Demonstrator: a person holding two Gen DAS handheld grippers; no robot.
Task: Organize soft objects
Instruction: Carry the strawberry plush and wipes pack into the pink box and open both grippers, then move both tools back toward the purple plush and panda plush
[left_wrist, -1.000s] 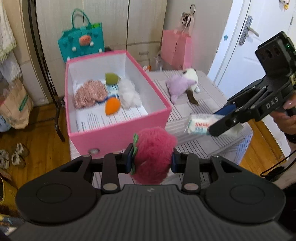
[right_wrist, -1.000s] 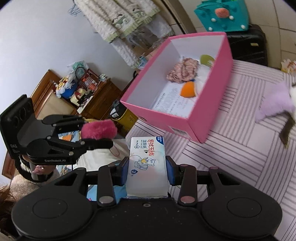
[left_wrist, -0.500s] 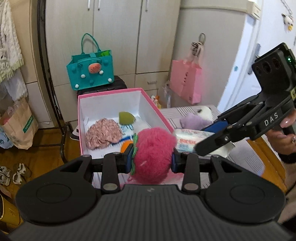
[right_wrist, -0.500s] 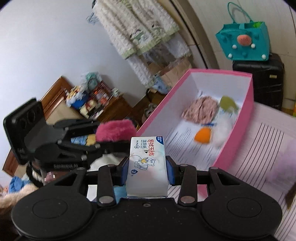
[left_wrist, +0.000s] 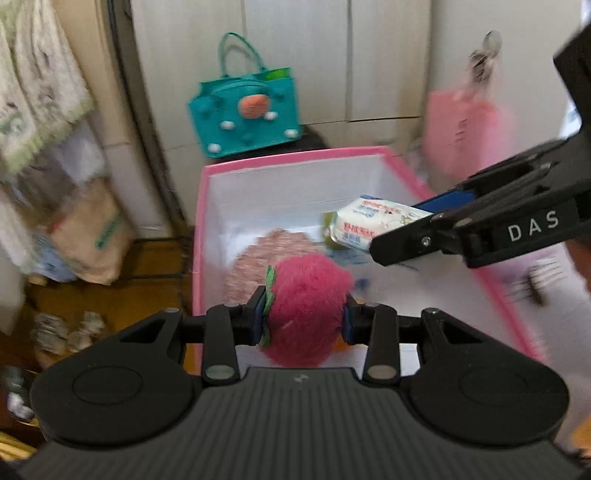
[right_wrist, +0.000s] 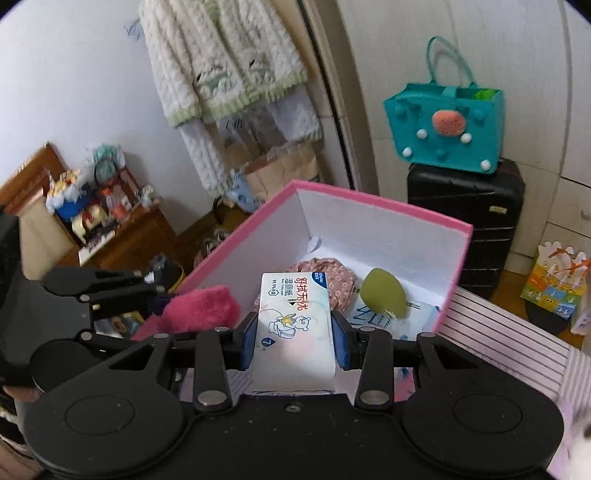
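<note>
Both tongs loaded, hanging over the pink box

I have the fuzzy pink ball (left_wrist: 308, 308) pinched in my left tongs (left_wrist: 306, 319) and the tissue pack (right_wrist: 293, 325) clamped in my right tongs (right_wrist: 294, 341), both above the pink box (right_wrist: 236, 254); inside lie a floral cloth (right_wrist: 334, 278) and a green sponge (right_wrist: 382, 291), so I judge two drops remain; the box walls and the neighbouring tongs crowd the way; a teal bag (right_wrist: 443, 127) sits behind.

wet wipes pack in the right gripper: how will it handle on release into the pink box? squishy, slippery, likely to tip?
The wet wipes pack probably gives a little: its film wrapper looks soft between the right gripper pads. The glossy film may be slippery. Flat and rectangular, it should land flat in the pink box, perhaps partly on the floral cloth.
</note>
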